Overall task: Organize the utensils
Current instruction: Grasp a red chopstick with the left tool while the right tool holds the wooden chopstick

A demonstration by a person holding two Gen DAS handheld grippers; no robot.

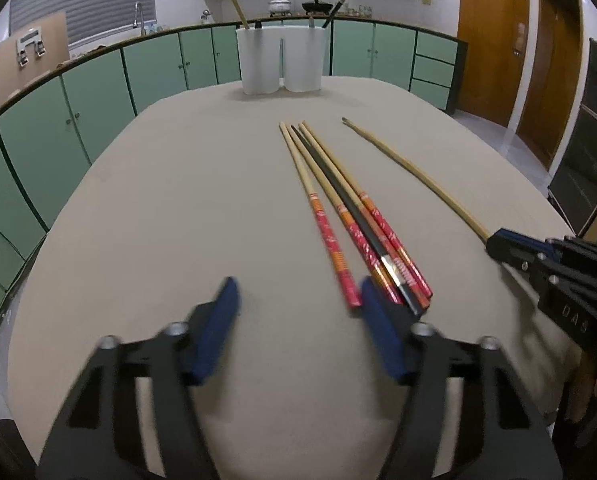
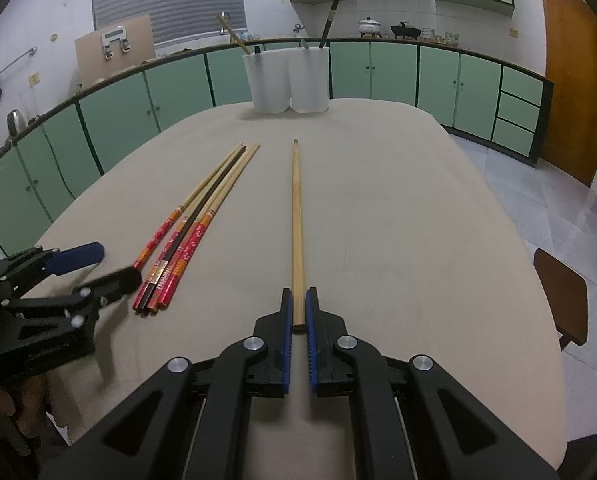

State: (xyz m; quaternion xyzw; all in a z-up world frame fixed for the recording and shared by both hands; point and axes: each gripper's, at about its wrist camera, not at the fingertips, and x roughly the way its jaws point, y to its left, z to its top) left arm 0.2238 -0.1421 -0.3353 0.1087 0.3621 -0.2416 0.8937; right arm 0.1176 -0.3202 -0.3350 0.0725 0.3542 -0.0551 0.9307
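Nearest the lens, the right gripper [image 2: 297, 312] has its blue-padded fingers [image 2: 285, 344] drawn narrow around the near end of a plain pale wooden chopstick [image 2: 296, 224]; the pads sit just beside the wood on both sides, though whether they press it cannot be told. This chopstick lies flat on the beige cloth-covered worktop [image 2: 398, 208], pointing away toward the far edge. To its left, apart from it, a bundle of four chopsticks [image 2: 194, 224] lies close together: three wooden ones with red and orange patterned handles and one black one among them. The left gripper [image 1: 294, 292] sits at the near end of that bundle with its fingers [image 1: 214, 328] spread wide and holding nothing, the right pad just beside the handle ends. Bare cloth stretches left of the bundle and right of the single chopstick out to the worktop's rounded edges. At the far edge stand two white plastic holders [image 2: 286, 80], touching, each with utensils upright inside.
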